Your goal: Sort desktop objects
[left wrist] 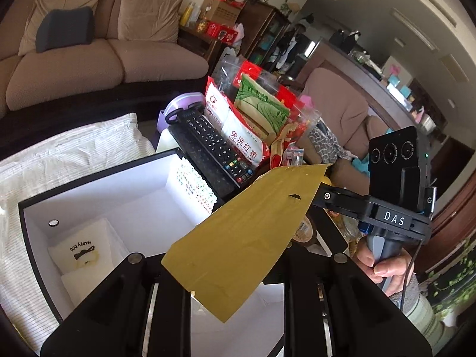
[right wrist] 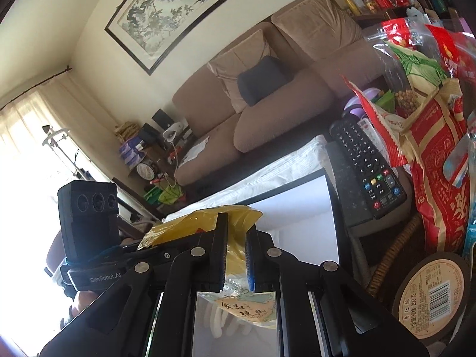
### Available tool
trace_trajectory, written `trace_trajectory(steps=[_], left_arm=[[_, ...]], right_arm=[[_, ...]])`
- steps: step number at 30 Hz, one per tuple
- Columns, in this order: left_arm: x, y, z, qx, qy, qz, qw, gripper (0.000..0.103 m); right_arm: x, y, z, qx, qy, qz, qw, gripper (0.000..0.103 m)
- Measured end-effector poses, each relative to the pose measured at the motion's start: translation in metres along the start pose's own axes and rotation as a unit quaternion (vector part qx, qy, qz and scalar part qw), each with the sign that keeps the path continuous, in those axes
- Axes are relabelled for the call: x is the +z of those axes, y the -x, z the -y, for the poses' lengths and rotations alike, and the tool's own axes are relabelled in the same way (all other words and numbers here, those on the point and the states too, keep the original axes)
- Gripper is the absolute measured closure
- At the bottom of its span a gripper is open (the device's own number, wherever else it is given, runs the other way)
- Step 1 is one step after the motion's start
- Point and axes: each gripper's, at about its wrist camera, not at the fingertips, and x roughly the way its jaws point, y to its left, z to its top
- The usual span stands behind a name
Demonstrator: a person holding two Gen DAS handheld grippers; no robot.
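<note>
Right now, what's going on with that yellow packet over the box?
A person holds a gripper in each hand, and both are on the same flat yellow packet. The right gripper is shut on one end of it; the left gripper pinches the other end. The packet hangs over the open white-lined box, which already holds a small card marked "Happy Dog". Beyond the box, a black remote and a pile of snack bags sit untouched.

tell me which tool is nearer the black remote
Right. The right tool, shut on the yellow packet's far end, sits just below the black remote. The left tool grips the packet's other end, farther off.
</note>
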Motion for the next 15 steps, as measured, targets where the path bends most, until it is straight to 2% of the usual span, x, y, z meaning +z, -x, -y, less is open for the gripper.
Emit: trace_trajectory(steps=[5,10,15], left_arm=[[0.013,0.020,0.009,0.021,-0.021,0.008,0.9995,0.086],[0.016,0.047,0.012,0.045,-0.035,0.032,0.9979,0.086],[0.010,0.057,-0.002,0.060,-0.012,0.053,0.9967,0.089]], right_arm=[[0.011,0.001,-0.010,0.016,-0.004,0.005,1.000,0.093],[0.025,-0.007,-0.036,0.022,0.020,0.011,1.000,0.093],[0.029,-0.025,-0.056,0.009,0.031,0.006,0.999,0.093]])
